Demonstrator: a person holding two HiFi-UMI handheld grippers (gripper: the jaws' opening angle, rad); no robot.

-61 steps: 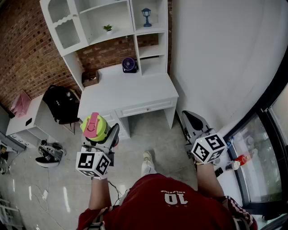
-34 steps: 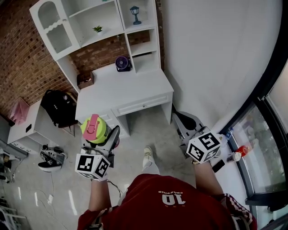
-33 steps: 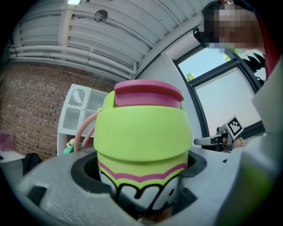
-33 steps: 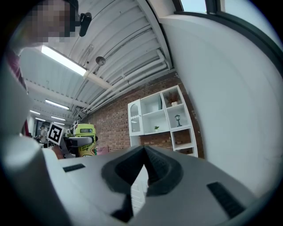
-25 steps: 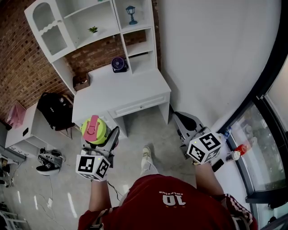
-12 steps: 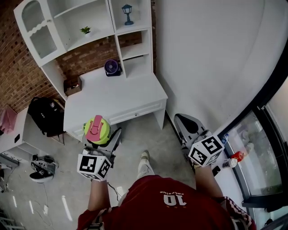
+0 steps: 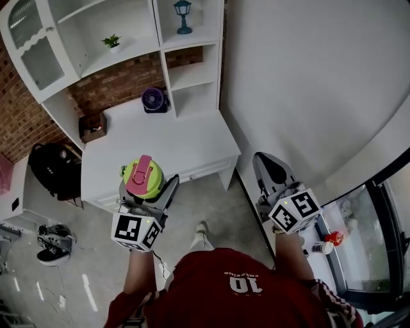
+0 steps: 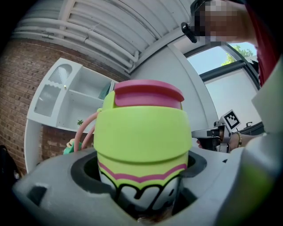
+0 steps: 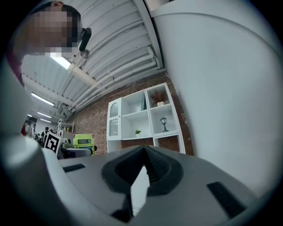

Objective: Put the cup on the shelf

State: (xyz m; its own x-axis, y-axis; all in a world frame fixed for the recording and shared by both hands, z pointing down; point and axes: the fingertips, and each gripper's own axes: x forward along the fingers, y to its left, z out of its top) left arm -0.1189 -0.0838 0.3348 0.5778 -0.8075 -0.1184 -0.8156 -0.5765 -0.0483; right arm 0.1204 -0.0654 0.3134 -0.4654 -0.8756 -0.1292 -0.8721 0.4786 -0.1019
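Observation:
A lime-green cup (image 7: pixel 142 180) with a pink lid stands upright in my left gripper (image 7: pixel 146 192), which is shut on it; the left gripper view shows the cup (image 8: pixel 141 145) filling the jaws. It hangs over the front left edge of the white desk (image 7: pixel 166 144). The white shelf unit (image 7: pixel 122 45) rises at the desk's back, with open compartments (image 9: pixel 150 114). My right gripper (image 7: pixel 269 172) is shut with nothing in it, held beside the desk's right end near the white wall; its jaws meet in the right gripper view (image 9: pixel 142 163).
On the desk stand a purple fan (image 7: pixel 154 100) and a brown box (image 7: pixel 93 126). The shelves hold a small plant (image 7: pixel 111 42) and a blue lantern (image 7: pixel 183 14). A black backpack (image 7: pixel 54 170) sits left of the desk, shoes (image 7: pixel 48 237) on the floor.
The person has walked closer to the desk and shelf. Both grippers rode forward, and the cup now hangs over the desk's front edge. Grips are unchanged.

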